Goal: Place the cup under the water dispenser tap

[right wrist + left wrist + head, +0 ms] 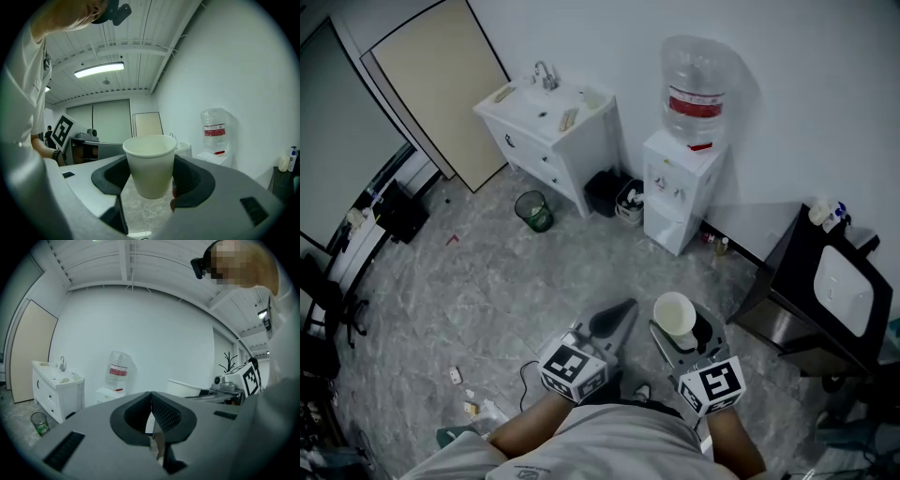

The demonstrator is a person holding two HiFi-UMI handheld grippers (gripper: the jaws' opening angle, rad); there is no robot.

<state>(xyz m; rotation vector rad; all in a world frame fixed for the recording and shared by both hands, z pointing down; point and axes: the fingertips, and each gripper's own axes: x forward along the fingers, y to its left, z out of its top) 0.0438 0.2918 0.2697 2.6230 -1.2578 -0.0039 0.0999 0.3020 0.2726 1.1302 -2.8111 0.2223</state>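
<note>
Right gripper (684, 330) has its jaws spread wide round a white paper cup (674, 312), pads pressing both sides. The cup's upright, mouth up, looks empty inside, carried out in front of the person above the marbled grey floor (487, 281). Left gripper (614, 321) sits just beside it on the left, jaws closed tip to tip w/ nothing between them, pointing the same way. Marker cubes face up on both, left (573, 367) & right (712, 384). The water dispenser (680, 192) stands across the room vs the white wall, clear bottle w/ a red label (696, 89) on top, well apart from the cup. So the cup's not under the tap, it's in the gripper. Left of the dispenser is a small black bin (602, 192), then a white sink cabinet (553, 122) w/ a faucet, & a green mesh wastebasket (534, 211) on the floor in front. Dark table (787, 272) off to the right.
</note>
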